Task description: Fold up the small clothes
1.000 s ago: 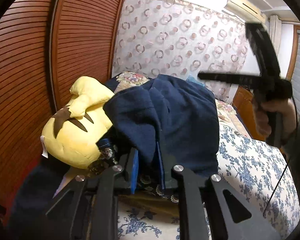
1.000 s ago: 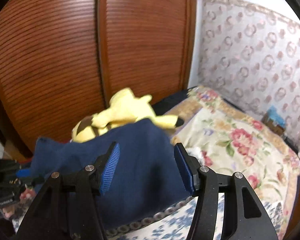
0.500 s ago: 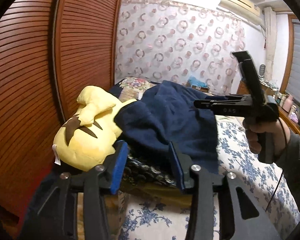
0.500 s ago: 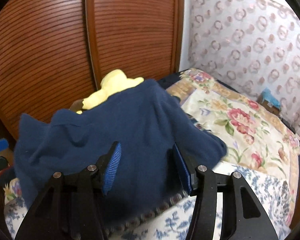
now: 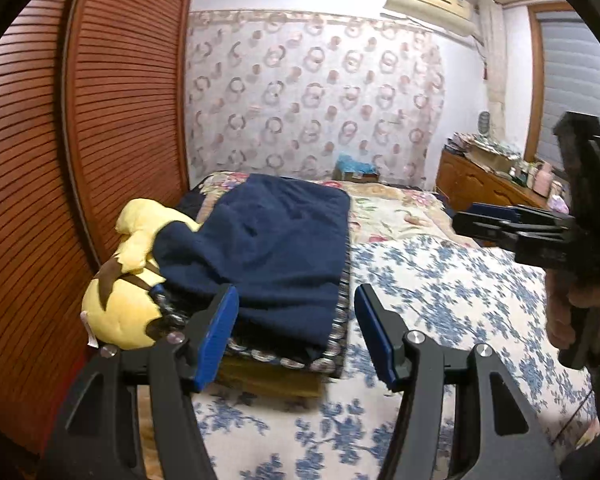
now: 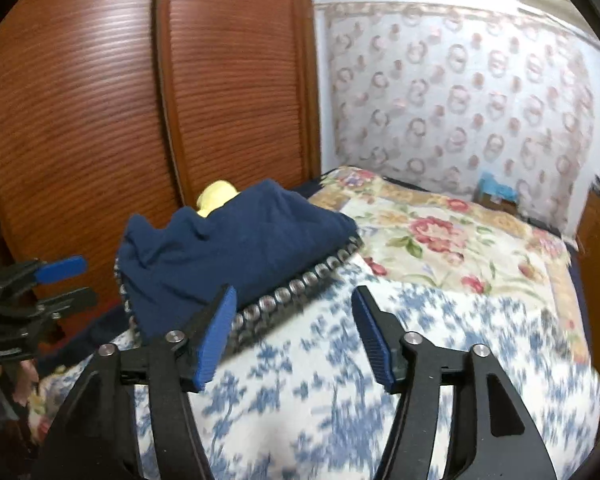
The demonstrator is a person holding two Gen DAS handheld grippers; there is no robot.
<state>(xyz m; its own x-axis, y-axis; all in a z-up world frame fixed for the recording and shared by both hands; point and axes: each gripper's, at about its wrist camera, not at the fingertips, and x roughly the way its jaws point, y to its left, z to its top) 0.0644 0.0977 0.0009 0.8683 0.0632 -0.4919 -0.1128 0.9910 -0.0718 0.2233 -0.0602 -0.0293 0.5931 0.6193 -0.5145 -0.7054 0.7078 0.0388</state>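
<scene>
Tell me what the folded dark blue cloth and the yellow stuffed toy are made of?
The folded dark blue cloth looks like soft matte knit or fleece: it sags in rounded folds without shine. The yellow stuffed toy seems plush fabric over stuffing: puffy, smooth, with a small white tag.

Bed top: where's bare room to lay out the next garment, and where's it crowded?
Free: the blue-floral cover in front of the folded pile, and the rose-print quilt between the pile and the patterned wall. Crowded: the corner by the wooden doors, where the navy garment lies on a stack against the yellow plush. The cluttered dresser is out.
</scene>
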